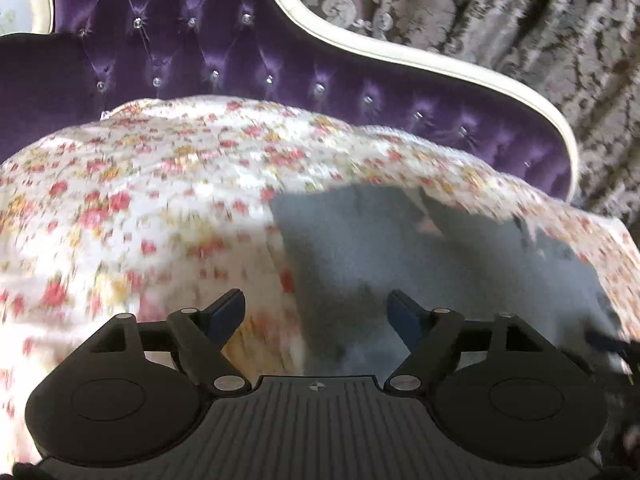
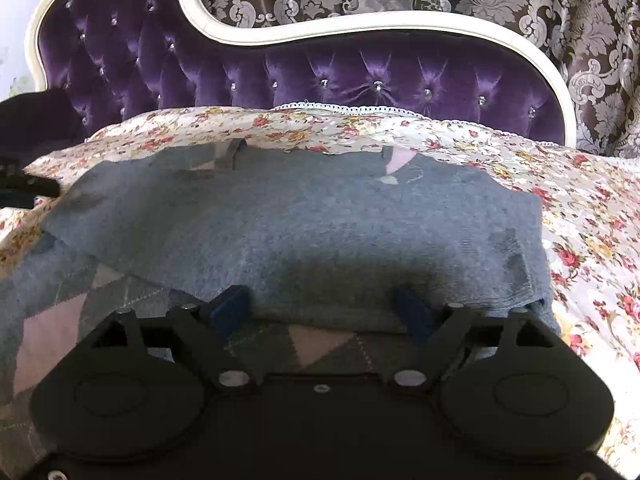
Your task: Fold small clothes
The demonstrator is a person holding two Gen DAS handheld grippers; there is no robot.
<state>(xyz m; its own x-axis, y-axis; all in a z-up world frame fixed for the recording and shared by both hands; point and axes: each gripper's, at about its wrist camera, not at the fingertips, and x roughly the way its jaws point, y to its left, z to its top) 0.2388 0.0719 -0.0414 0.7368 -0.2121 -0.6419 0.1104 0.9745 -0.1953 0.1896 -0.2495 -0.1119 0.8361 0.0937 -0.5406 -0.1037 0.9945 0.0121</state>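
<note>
Only visible from the right wrist: argyle front under the folded grey sweater [image 2: 304, 224], right gripper [image 2: 324, 310] fingers apart; left gripper [image 1: 316, 312] fingers apart too, over blurry floral sheet [image 1: 120, 200].

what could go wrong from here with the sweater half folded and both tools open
1. The grey argyle sweater has a plain flap folded over its patterned part, and neither the left tool nor the right tool grips it, so the fold may slump open.
2. It lies on a loose floral bedspread; a low pinch could catch that sheet too.
3. The left wrist view is motion-blurred, so a fast sweep might drag the sweater's edge.
</note>
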